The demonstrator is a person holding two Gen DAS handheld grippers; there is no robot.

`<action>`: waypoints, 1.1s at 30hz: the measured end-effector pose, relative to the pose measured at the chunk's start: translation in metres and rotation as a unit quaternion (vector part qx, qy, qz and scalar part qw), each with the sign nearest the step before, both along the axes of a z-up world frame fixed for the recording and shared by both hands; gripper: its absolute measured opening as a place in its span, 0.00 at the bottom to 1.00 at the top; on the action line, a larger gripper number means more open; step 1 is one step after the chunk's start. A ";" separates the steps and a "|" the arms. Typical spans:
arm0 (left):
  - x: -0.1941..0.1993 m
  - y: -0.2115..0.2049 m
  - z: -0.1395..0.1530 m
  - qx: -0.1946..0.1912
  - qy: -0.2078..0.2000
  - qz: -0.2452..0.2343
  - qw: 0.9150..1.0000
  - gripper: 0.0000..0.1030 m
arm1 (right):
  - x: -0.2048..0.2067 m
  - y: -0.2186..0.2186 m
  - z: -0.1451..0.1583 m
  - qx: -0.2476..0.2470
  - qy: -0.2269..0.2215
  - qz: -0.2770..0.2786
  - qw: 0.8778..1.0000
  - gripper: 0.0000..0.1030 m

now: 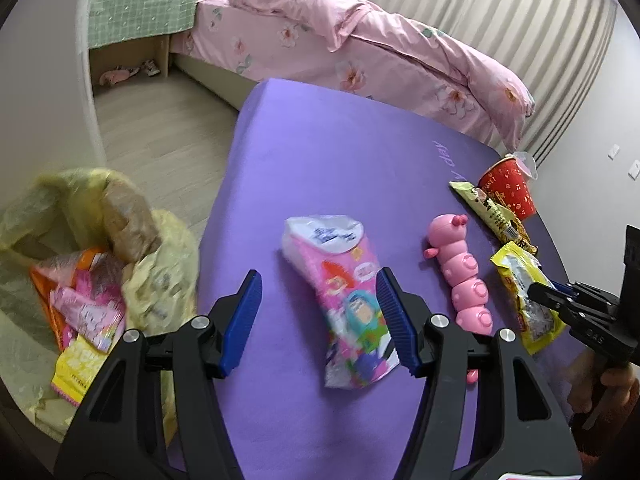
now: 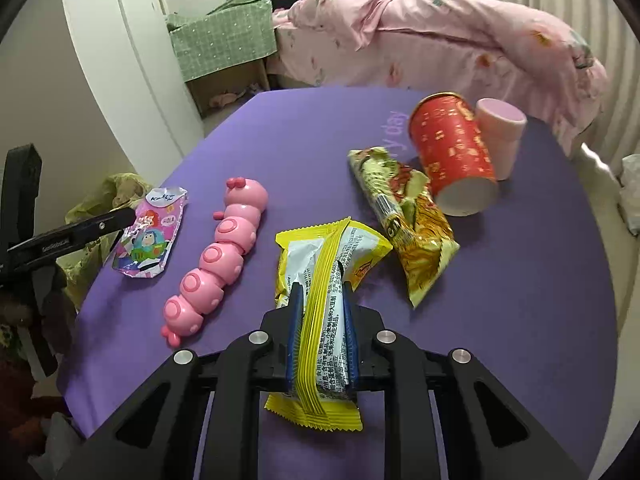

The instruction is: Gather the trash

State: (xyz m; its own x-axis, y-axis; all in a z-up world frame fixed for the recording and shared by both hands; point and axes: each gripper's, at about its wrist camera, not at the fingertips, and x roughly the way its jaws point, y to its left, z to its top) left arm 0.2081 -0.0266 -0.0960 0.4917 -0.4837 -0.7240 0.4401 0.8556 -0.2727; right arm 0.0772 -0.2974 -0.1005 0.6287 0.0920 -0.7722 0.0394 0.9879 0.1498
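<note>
Meanwhile the right tongs (image 2: 320, 312) pinched the yellow wrapper (image 2: 324, 276) above the purple table (image 2: 520, 280), its rear end hidden under the fingers, while the left tongs (image 1: 318, 312) hung open over the pink wrapper (image 1: 344, 300), beside the blurred yellow trash bag (image 1: 80, 264).

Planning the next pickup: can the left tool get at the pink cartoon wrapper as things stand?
Probably yes. The left tool is open, and the pink cartoon wrapper lies flat on the purple mat right between its fingers, with nothing on top.
</note>
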 end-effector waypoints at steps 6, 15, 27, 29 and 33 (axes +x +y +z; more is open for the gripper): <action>0.012 -0.025 -0.003 0.040 -0.001 0.015 0.999 0.55 | -0.009 -0.006 0.003 -0.005 -0.013 -0.014 1.000 0.18; 0.023 -0.041 -0.016 0.048 0.026 0.023 0.998 0.28 | -0.017 -0.012 -0.001 0.000 -0.021 -0.024 1.000 0.18; -0.002 -0.027 0.027 0.016 -0.034 -0.002 0.999 0.04 | -0.026 -0.006 0.024 0.007 -0.062 -0.023 0.998 0.18; -0.007 -0.022 0.039 0.006 -0.050 -0.003 0.999 0.04 | -0.026 -0.002 0.033 0.002 -0.072 -0.018 0.997 0.18; -0.007 -0.014 0.044 -0.010 -0.047 -0.010 0.999 0.07 | -0.025 0.008 0.048 -0.014 -0.090 -0.010 0.996 0.18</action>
